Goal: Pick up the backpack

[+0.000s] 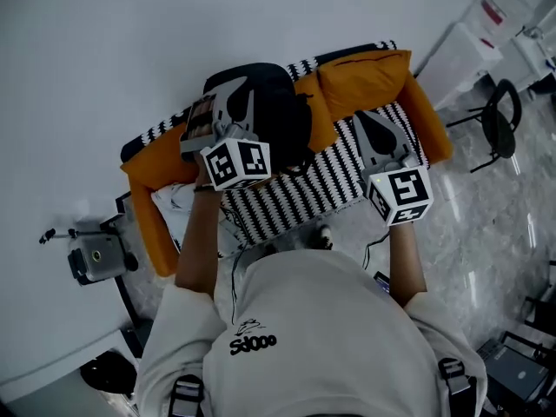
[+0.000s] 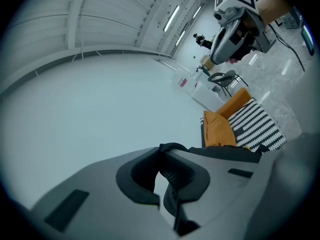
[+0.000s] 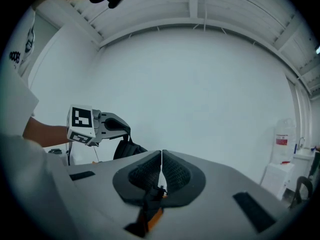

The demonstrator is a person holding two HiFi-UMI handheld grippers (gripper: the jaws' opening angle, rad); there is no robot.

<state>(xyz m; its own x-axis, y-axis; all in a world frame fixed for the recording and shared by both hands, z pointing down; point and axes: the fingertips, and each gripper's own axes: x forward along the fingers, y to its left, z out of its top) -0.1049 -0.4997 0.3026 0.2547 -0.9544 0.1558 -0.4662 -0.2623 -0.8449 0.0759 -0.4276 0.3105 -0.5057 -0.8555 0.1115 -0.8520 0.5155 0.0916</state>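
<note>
The left claw [image 2: 165,156] was clamped on a thin black strap [image 2: 175,146] at the top of the backpack [image 1: 278,115], its jaws drawn almost together with the strap pinched at their tips. Gripping there let the weight fall straight under the claw, and in the right gripper view the dark bag hung below the left claw against the pale wall. Its lower part was hidden behind the right claw's own body, so I could not tell whether the bottom was fully clear. From the head view the backpack sat high in front of the person, over the back of the sofa [image 1: 295,194] with its black-and-white striped cover. It was just beside the orange cushion [image 1: 360,81].

The right claw [image 3: 161,159] had its jaws closed against each other. A dark scrap and a patch of orange showed low in the gap between them. I could not say whether that was something caught there or only the sofa seen through the slot. In the head view this claw was raised over the other end of the seat, well apart from the bag and carrying nothing I could make out.

With one claw taking the whole load by the strap, the pickup looked nearly or fully done. The main risk would be the thin strap slipping out of so narrow a pinch.
</note>
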